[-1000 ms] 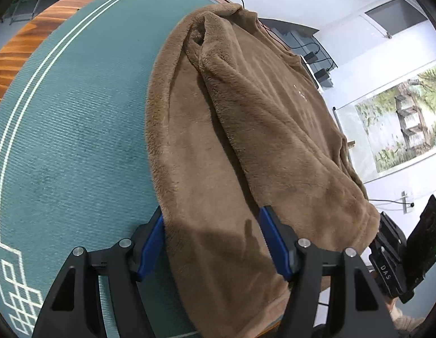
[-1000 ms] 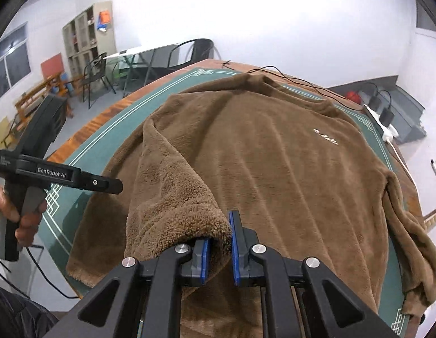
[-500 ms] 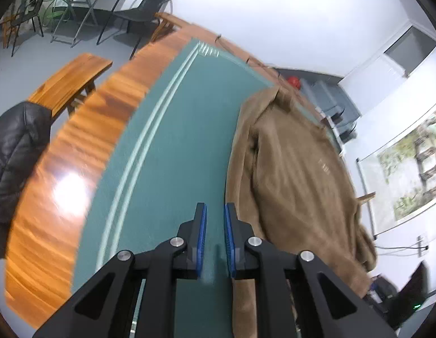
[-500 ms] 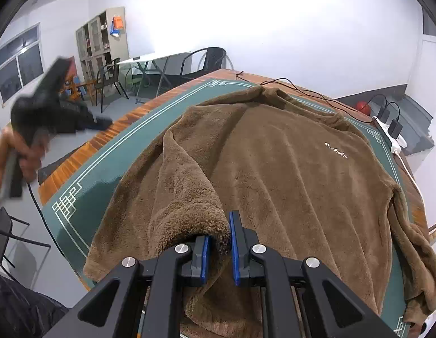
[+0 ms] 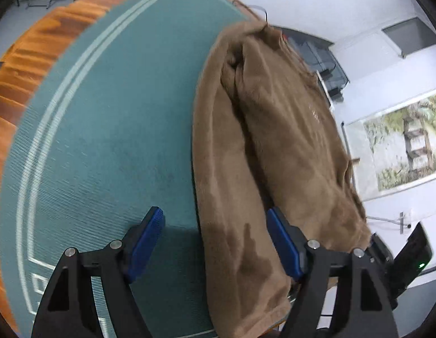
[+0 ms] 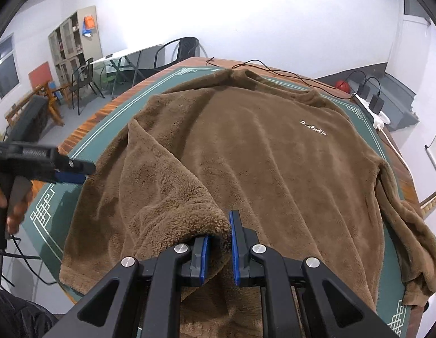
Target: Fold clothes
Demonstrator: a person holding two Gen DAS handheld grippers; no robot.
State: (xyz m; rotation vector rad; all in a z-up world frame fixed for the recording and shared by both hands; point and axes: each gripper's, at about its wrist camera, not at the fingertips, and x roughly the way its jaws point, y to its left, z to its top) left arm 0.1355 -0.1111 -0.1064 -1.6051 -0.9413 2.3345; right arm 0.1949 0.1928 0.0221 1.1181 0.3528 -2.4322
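So the counter point(image 6: 111, 118), a wooden one with a green mat point(image 5: 105, 140) over it, is taking up most of the view, and the brown fleece sweater point(image 6: 274, 169) is lying spread across the mat front side up, with one sleeve hanging off the right edge. Its lower left part is sitting folded over onto the body. The right claw point(image 6: 219, 242) is clamping down on that folded-over hem, with fleece bunching between the blue pads. The left claw point(image 5: 215, 242) is hovering over the sweater's left edge; its jaws have just been opening and are standing wide apart, the fabric edge lying under the gap, pads not pressing on it.
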